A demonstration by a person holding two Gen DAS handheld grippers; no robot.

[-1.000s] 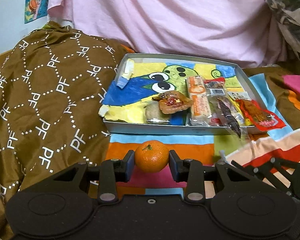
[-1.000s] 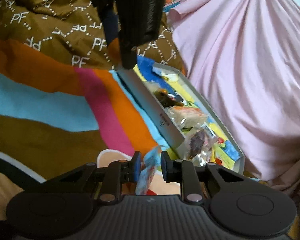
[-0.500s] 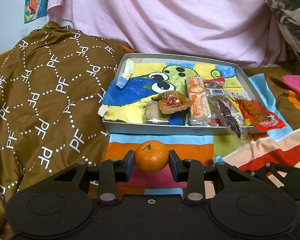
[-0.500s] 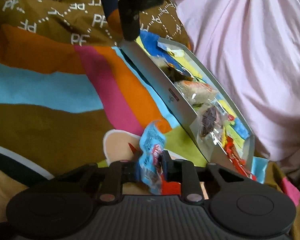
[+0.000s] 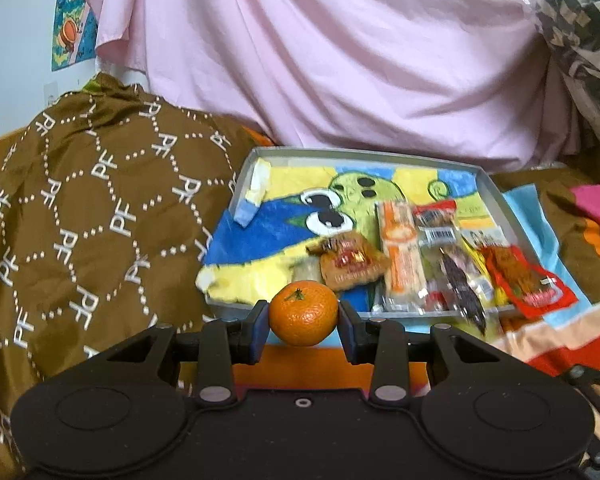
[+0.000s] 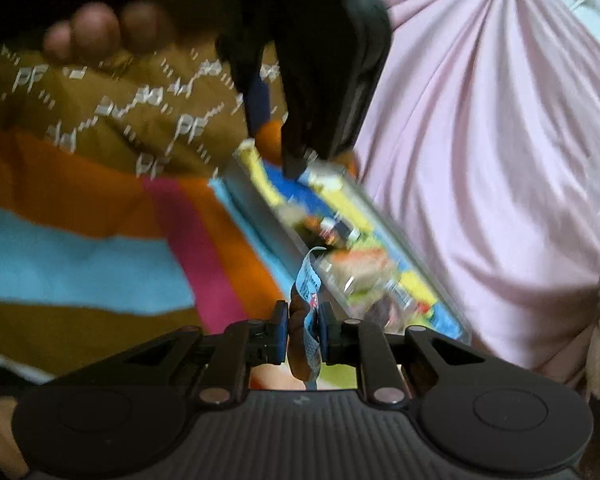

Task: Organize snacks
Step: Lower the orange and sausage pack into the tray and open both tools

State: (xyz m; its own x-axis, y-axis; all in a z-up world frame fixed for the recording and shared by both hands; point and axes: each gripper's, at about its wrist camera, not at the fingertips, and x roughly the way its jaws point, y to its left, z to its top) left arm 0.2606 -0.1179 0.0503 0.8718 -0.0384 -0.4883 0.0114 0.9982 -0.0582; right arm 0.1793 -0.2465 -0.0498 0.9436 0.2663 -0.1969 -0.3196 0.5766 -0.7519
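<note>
- Currently the left gripper (image 5: 303,326) is clamped on a mandarin (image 5: 303,312); pads press its two sides at the widest part, stem up. The hold looks centred, probably so the round fruit cannot roll out.
- Right gripper (image 6: 303,330): jaws nearly together, pinching a thin blue snack packet (image 6: 310,312) on its flat faces. The packet stands on edge, its top poking above the fingertips and its tail hanging below. A flat wrapper leaves little else to grip.
- Just ahead of the left fingertips: the near wall of the grey tray (image 5: 496,200). The mandarin is short of that wall, not over the tray floor.
- Beyond the wall, ahead and right of the mandarin: wrapped snacks packed side by side, among them a brown packet (image 5: 350,266), an orange bar (image 5: 400,256) and a red packet (image 5: 530,284). Ahead and left, the cartoon-printed floor is bare; likely the spot for the fruit.
- From the right gripper the tray runs diagonally ahead and to the right; view blurred, contents not separable.
- Outward: striped cloth (image 6: 80,248) under both tools, brown patterned cloth (image 5: 80,220) to the left, pink sheet (image 5: 340,60) behind.
</note>
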